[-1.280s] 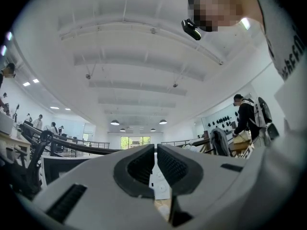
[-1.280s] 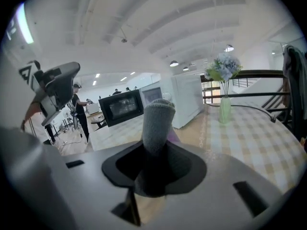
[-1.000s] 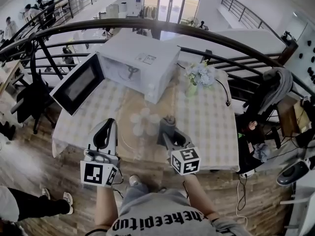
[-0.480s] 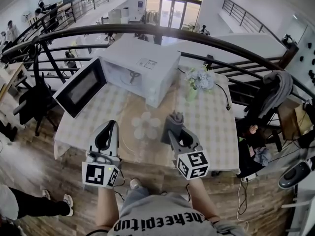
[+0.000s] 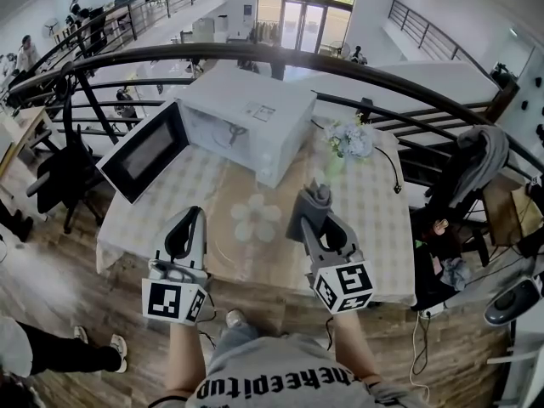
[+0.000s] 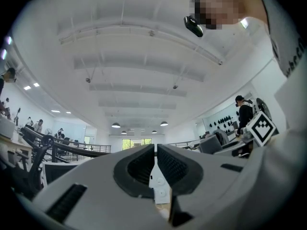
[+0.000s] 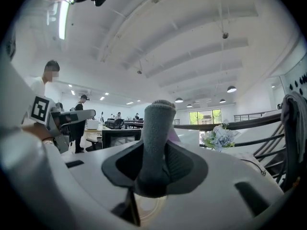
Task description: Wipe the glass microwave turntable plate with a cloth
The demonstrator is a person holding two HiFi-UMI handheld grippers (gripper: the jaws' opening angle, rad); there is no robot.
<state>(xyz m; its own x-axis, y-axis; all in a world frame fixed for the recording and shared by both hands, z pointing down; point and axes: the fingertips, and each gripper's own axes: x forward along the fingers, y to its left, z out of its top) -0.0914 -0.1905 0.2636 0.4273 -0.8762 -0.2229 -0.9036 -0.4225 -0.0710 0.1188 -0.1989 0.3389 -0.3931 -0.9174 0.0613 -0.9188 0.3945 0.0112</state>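
Looking down in the head view, the glass plate (image 5: 231, 246) lies on the worktop (image 5: 367, 221) before the open microwave (image 5: 255, 109), between the left tongs (image 5: 191, 218) and the right tongs (image 5: 320, 206). The left gripper view shows its tongs nearly together, holding nothing. The right gripper view shows its tongs clamped on a grey cloth (image 7: 156, 143).

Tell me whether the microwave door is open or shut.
Open. The door swings out leftward from the microwave, leaving its cavity exposed in the head view.
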